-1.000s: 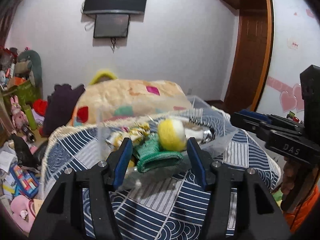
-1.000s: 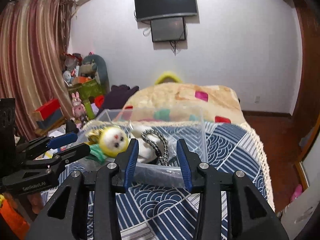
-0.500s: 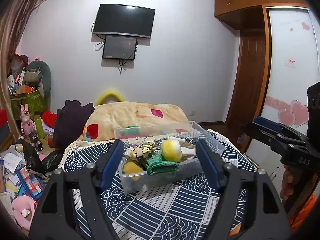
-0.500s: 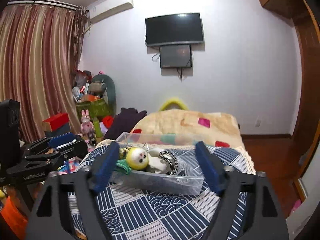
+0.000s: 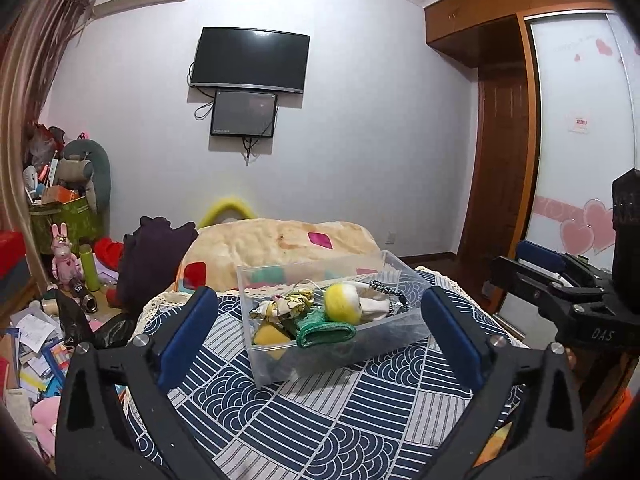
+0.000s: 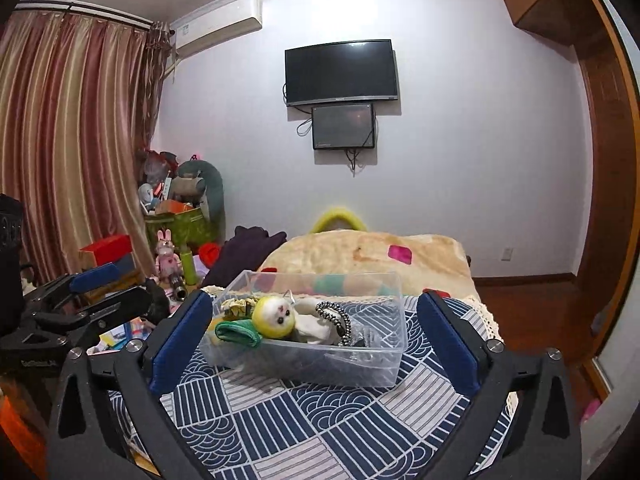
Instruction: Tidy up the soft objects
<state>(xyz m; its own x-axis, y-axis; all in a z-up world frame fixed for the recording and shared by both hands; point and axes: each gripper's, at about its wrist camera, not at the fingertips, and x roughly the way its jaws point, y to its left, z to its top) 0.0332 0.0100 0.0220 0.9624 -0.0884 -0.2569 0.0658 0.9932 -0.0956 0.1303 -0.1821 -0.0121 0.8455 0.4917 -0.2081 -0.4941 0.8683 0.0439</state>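
Note:
A clear plastic box [image 5: 384,344] [image 6: 384,364] stands on the bed's blue patterned cover [image 5: 320,420]. In it lie a yellow-headed plush toy [image 5: 340,304] [image 6: 276,316], a green knitted piece [image 5: 326,332] [image 6: 236,332], a yellow patterned scrunchie [image 5: 284,304], a yellow sponge [image 5: 272,338] and a black-and-white cord [image 6: 334,314]. My left gripper [image 5: 318,336] is open and empty, back from the box. My right gripper [image 6: 314,340] is open and empty, also back from the box. Each gripper shows at the edge of the other's view.
A beige patterned blanket [image 5: 280,240] lies behind the box. A dark garment [image 5: 154,256] sits at the bed's left. Toys, papers and boxes crowd the floor at left [image 5: 40,340]. A wardrobe and door [image 5: 504,200] stand at right.
Both grippers have opened wide and pulled back and up from the box. The box and its contents now look smaller and farther away.

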